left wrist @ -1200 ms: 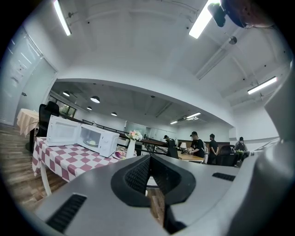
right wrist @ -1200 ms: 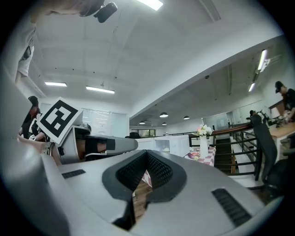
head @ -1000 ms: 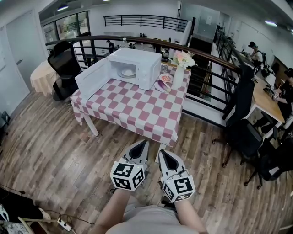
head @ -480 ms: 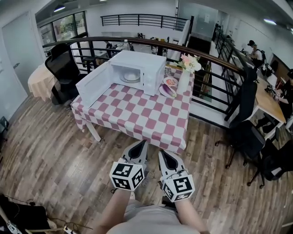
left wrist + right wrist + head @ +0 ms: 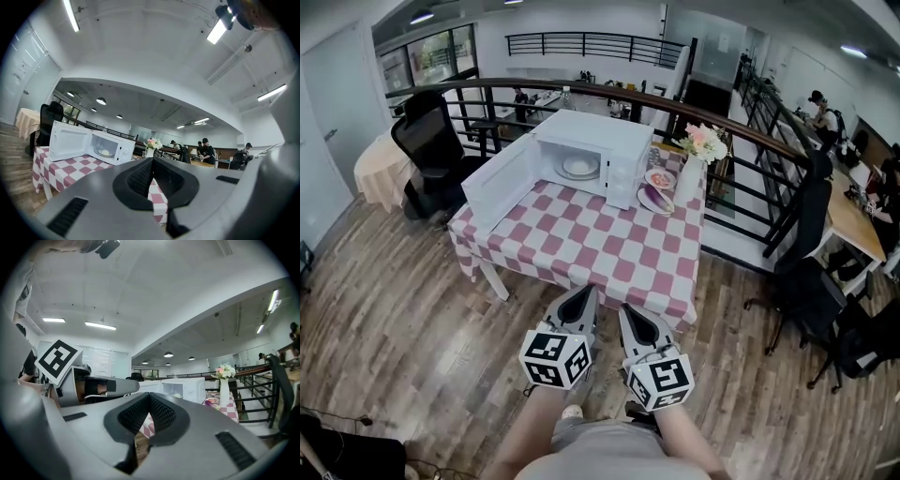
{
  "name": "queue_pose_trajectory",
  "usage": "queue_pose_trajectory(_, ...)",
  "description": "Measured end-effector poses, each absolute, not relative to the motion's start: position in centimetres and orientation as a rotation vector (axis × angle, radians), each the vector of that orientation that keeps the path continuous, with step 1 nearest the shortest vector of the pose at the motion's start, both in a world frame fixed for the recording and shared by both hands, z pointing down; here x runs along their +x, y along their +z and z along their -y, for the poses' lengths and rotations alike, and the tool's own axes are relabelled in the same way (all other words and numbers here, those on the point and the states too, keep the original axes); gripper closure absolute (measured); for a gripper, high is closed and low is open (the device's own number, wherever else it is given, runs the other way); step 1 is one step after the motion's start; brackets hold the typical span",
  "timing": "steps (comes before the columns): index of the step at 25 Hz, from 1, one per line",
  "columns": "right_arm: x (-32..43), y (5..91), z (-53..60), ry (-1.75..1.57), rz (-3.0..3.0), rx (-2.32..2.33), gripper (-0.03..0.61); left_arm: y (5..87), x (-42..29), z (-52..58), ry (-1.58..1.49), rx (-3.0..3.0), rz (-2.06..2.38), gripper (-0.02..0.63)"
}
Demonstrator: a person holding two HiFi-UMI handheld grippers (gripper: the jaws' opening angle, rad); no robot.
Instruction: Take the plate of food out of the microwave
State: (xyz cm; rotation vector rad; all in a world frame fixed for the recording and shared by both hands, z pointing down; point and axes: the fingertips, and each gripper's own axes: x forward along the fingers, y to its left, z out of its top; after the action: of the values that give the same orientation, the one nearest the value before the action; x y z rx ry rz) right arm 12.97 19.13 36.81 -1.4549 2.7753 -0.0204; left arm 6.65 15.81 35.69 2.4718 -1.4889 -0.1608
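Observation:
A white microwave (image 5: 614, 150) stands on the table with the pink-and-white checked cloth (image 5: 600, 244), its door (image 5: 499, 186) swung open to the left. Inside lies a white plate of food (image 5: 579, 167), also seen in the left gripper view as the plate (image 5: 105, 152). My left gripper (image 5: 584, 295) and right gripper (image 5: 628, 311) are held side by side, level, just short of the table's near edge. Both are shut with nothing in them. The right gripper view shows the microwave (image 5: 187, 387) far ahead.
To the right of the microwave stand a white vase of flowers (image 5: 692, 173) and two small plates of food (image 5: 658, 187). A black railing (image 5: 741, 169) runs behind the table. Office chairs (image 5: 431, 155) stand at the left and right, and people sit at desks at the far right.
The table and microwave have drawn nearer and shifted right in the head view. Both grippers stay shut, side by side, carried forward toward the table's edge.

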Motion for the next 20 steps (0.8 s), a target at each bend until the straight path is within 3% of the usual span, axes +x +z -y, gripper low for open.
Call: queue_pose_trajectory(20, 5.1, 37.9, -14.6, -0.096, -2.719, -1.526, 0.555, 36.4, -2.0, -11.5, -0.144, 2.485, 1.458, 0.612)
